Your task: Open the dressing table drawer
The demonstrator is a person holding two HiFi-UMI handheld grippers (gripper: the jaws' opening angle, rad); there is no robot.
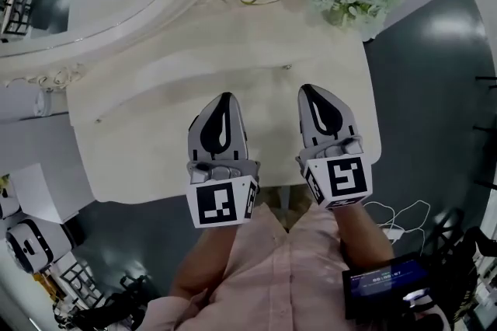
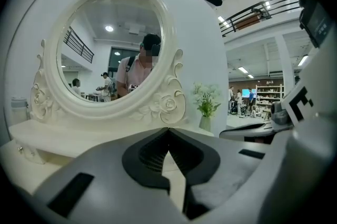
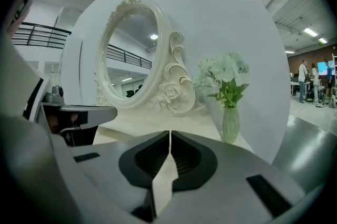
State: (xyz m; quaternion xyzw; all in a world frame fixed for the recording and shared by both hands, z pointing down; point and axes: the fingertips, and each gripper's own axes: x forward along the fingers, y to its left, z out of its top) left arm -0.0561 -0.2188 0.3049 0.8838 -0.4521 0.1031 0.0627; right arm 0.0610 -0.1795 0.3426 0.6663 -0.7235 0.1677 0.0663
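Hovering above the cream-white carved dressing table point(image 1: 140, 88), my grey left gripper point(image 1: 225, 98) and right gripper point(image 1: 305, 90) are closed, empty. Likely poised to reach its drawer.

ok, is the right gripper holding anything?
No, in the right gripper view the right gripper has its jaws shut tip to tip with nothing between them; only the dressing table shows beyond.
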